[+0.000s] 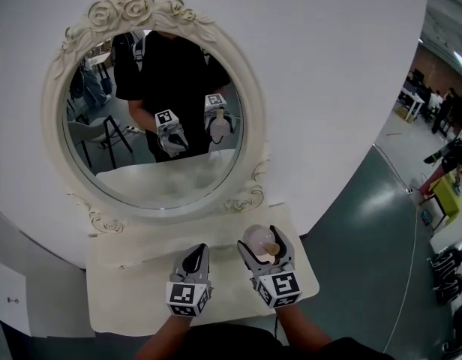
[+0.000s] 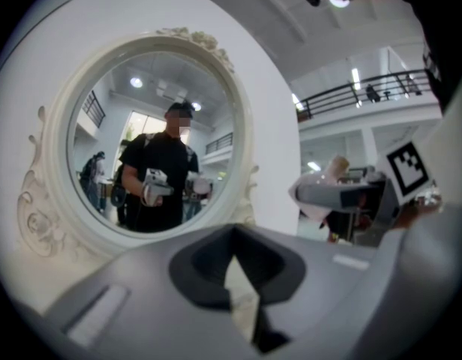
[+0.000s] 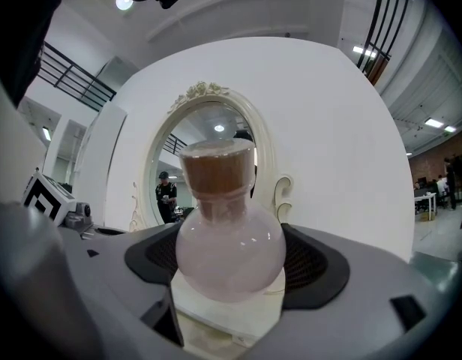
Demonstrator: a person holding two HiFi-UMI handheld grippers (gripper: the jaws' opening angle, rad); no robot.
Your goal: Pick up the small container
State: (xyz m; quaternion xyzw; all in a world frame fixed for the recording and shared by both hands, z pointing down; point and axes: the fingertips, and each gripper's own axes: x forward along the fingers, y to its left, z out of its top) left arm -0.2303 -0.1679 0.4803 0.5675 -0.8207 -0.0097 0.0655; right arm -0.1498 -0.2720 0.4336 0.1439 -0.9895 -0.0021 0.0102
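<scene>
The small container point(image 1: 259, 240) is a round, pale pink glass bottle point(image 3: 229, 253) with a brown cork stopper. My right gripper point(image 1: 266, 248) is shut on its belly, with the dark pads point(image 3: 317, 265) pressed against both sides, and holds it upright over the cream vanity top point(image 1: 141, 291). Left of it, my left gripper point(image 1: 193, 261) hovers over the same top with its jaws together and nothing between them. From the left gripper view, the right gripper with the bottle point(image 2: 328, 190) shows at the right.
An oval mirror point(image 1: 152, 103) in an ornate white frame stands at the back of the vanity top against a white curved wall point(image 1: 328, 88). The top ends close in front of the grippers and at the right point(image 1: 310, 280). Grey floor point(image 1: 366, 231) lies to the right.
</scene>
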